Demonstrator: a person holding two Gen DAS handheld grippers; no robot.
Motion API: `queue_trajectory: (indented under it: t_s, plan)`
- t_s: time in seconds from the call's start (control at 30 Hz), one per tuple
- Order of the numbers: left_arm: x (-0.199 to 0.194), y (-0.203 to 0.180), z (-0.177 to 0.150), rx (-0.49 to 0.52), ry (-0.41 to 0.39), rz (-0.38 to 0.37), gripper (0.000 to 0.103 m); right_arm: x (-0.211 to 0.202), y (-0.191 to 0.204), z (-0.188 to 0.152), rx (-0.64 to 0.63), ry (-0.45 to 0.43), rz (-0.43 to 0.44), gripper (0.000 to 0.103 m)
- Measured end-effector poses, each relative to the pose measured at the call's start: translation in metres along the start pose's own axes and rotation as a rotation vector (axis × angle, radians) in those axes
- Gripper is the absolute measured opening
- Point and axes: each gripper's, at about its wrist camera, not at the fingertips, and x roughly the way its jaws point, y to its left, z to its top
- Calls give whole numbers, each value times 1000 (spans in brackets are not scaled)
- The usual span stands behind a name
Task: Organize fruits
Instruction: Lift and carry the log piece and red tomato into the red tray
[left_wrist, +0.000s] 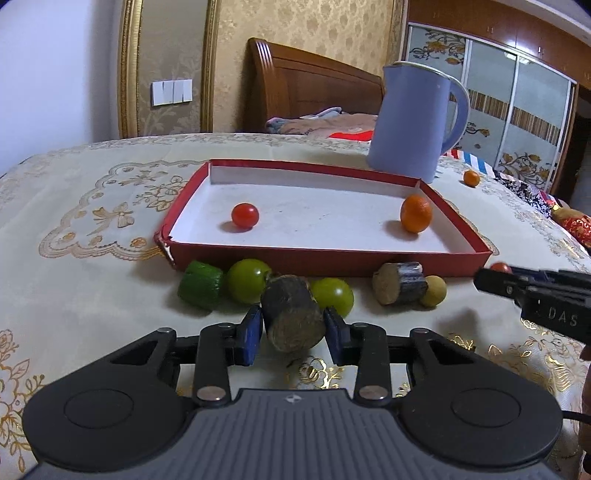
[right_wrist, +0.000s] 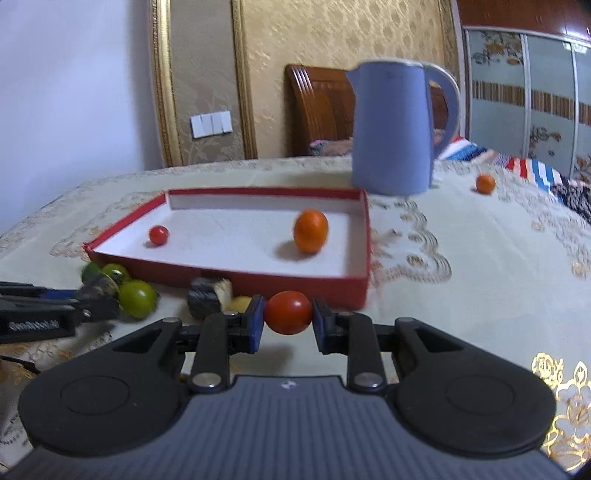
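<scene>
A red tray (left_wrist: 184, 192) with a white floor holds a red tomato (left_wrist: 245, 217) and an orange fruit (left_wrist: 416, 213); the tray (right_wrist: 364, 236) also shows in the right wrist view. My left gripper (left_wrist: 293, 326) is shut on a dark sugarcane piece (left_wrist: 291, 317) in front of the tray. My right gripper (right_wrist: 288, 315) is shut on a red tomato (right_wrist: 288, 312) near the tray's front right corner. Two green tomatoes (left_wrist: 246, 280) (left_wrist: 332, 295), a green chunk (left_wrist: 201, 284), another sugarcane piece (left_wrist: 397, 282) and a small yellow fruit (left_wrist: 434, 291) lie along the tray's front wall.
A blue kettle (left_wrist: 413, 118) stands behind the tray. A small orange fruit (left_wrist: 471, 178) lies on the embroidered tablecloth (left_wrist: 92, 221) to the kettle's right. A bed with a wooden headboard (left_wrist: 306, 85) is beyond the table.
</scene>
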Motion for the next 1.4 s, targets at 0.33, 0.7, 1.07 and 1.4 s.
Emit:
queue_trajectory:
  t_s: [0.33,0.7,1.07,1.4]
  plan:
    - [5,-1,0,11,53,-22,35,2,7,5,-24,-14,-10,26]
    - [15,-6,-5,64,49,17,32,17,-5,-6,30,30,8,26]
    - [12,-7,-3,63,44,30,32,17,-4,-7,26,34,7,26]
    - [8,-5,14,24,52,13,32,11,1,6,-5,12,-7,26]
